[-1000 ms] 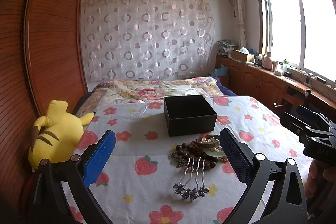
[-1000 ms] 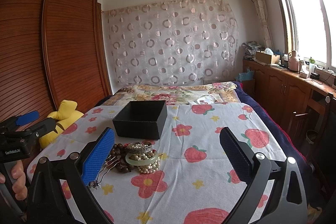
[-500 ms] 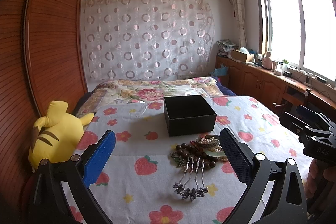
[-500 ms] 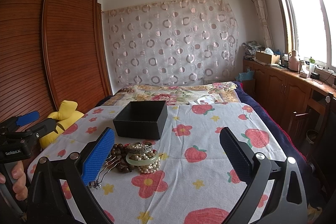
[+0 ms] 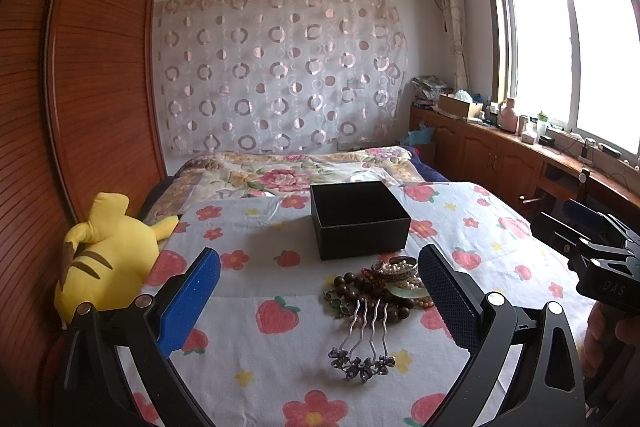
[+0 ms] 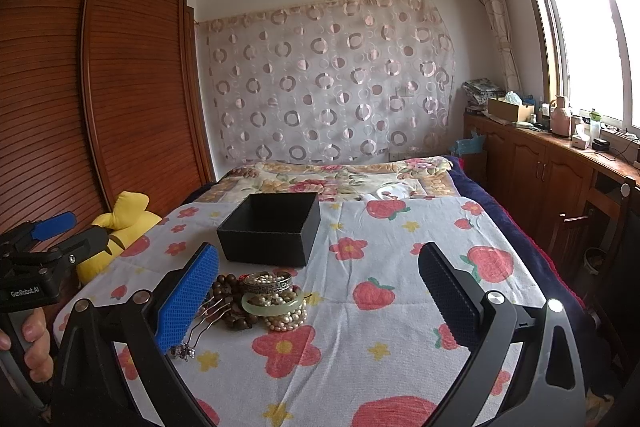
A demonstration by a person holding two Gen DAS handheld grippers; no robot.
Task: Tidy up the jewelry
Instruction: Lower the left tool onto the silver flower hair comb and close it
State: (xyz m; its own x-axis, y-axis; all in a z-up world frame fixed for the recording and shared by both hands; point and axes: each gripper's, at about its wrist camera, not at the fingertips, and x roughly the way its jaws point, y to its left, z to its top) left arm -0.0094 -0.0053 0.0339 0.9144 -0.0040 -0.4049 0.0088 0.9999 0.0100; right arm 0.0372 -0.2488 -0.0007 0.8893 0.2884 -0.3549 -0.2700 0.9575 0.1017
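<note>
Left wrist view looks out between the spread, empty fingers of the left gripper [image 5: 318,301], held low over the bed, presumably to choose a first piece. Just in front of the black box [image 5: 360,221] lies the jewelry heap [image 5: 380,287], and nearest the gripper, furthest from the box, the silver hair comb [image 5: 364,343] lies apart from the beads, the easiest pick. From the right wrist, the right gripper [image 6: 318,301] is likewise released and holds nothing; the heap sits toward its left finger, the box open and seemingly empty beyond.
</note>
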